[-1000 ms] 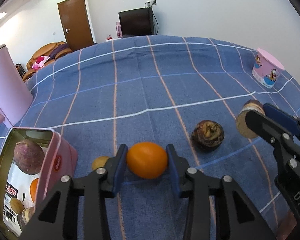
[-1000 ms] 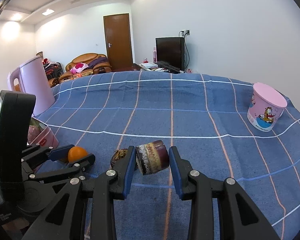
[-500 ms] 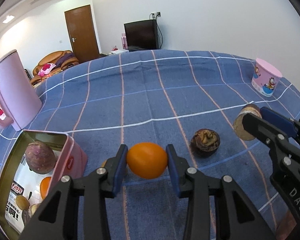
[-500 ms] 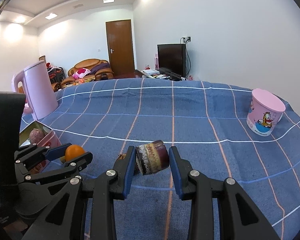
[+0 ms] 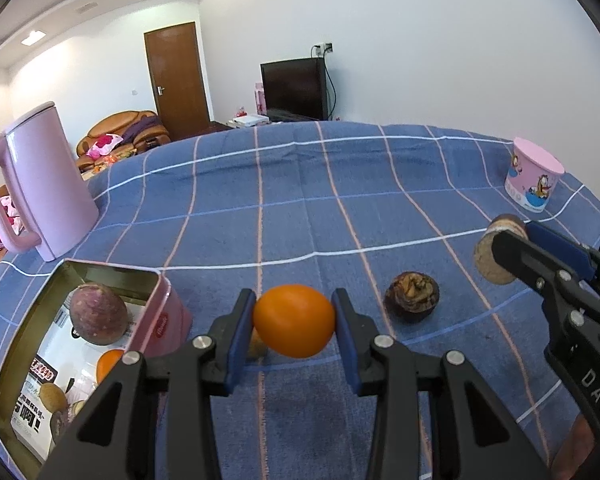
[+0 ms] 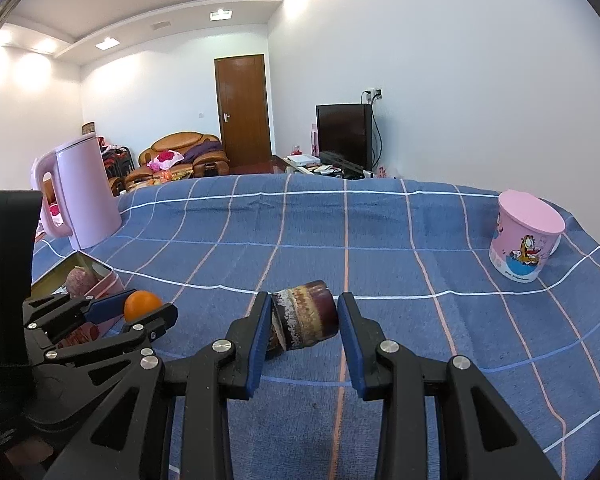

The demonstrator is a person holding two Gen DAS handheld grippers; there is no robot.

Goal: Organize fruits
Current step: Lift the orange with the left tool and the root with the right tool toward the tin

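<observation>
A pink kettle [image 5: 46,178] is standing upright at the far left of the surface [image 5: 284,216], which is wearing a blue checked cloth. A pink cartoon-printed cup [image 5: 534,176] is sitting at the far right, well apart from the kettle. Beyond the surface, a dark television [image 6: 342,136], a brown door [image 6: 242,110] and a brown sofa [image 6: 180,154] are lining the far walls.

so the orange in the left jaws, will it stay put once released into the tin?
Probably not at once: the orange is round and smooth, so it may roll. The tin has raised walls that should contain it, and the purple sweet potato inside may stop it. It looks firm between the jaws, showing no dent, so a short drop likely won't hurt it.
</observation>
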